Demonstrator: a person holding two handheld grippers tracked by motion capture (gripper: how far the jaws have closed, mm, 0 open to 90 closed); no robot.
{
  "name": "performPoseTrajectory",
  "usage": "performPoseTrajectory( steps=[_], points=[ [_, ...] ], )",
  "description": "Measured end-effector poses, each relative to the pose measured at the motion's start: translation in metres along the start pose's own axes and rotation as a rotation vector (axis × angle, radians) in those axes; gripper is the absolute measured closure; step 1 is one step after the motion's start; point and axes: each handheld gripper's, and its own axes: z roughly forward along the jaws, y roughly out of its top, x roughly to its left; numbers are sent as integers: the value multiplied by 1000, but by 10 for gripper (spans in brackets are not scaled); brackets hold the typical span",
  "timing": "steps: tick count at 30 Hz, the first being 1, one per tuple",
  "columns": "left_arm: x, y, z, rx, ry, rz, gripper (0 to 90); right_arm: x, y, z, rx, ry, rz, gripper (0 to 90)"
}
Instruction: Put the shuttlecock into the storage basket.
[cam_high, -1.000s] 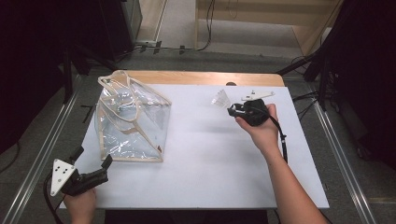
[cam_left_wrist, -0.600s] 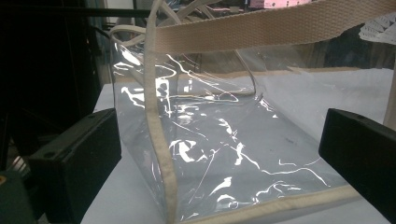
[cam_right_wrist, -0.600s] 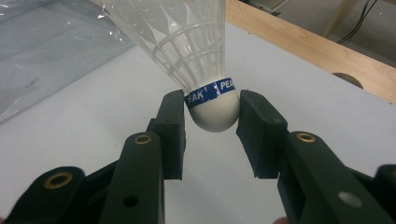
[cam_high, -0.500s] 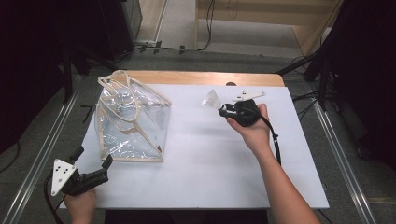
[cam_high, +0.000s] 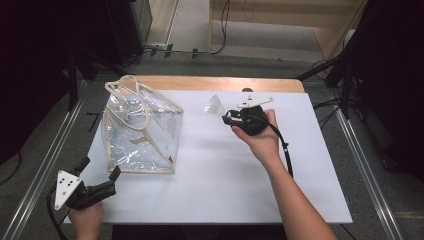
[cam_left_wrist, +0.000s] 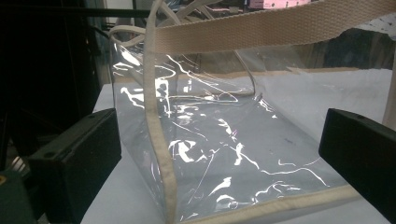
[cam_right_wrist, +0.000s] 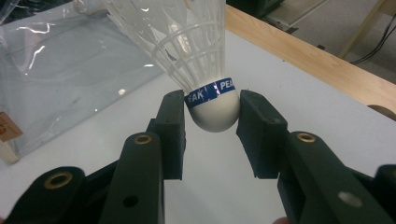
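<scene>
A white shuttlecock (cam_high: 215, 105) (cam_right_wrist: 187, 37) with a blue band hangs just above the white table (cam_high: 225, 175), feathers pointing left toward the bag. My right gripper (cam_high: 226, 117) (cam_right_wrist: 211, 116) is shut on its round cork head, one pad on each side. A clear plastic bag (cam_high: 140, 132) (cam_left_wrist: 210, 140) with beige trim and handles stands upright at the table's left. My left gripper (cam_high: 100, 169) (cam_left_wrist: 219, 158) sits open at the table's front left corner, its jaws aimed at the bag's near corner and apart from it.
A bare wooden strip (cam_high: 210, 84) runs along the table's back edge. Metal rails (cam_high: 45, 165) flank the table on both sides. A black cable (cam_high: 285, 150) trails from the right gripper along the forearm.
The right hand has carried the shuttlecock leftward across the table toward the bag. The left gripper and the bag have stayed put.
</scene>
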Motion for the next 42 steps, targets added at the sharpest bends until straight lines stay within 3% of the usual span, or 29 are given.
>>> performPoseTrajectory(
  steps=[42],
  points=[
    [1, 0, 0, 0, -4, -3, 0, 55, 36, 4, -71, 123, -40, 606]
  ],
)
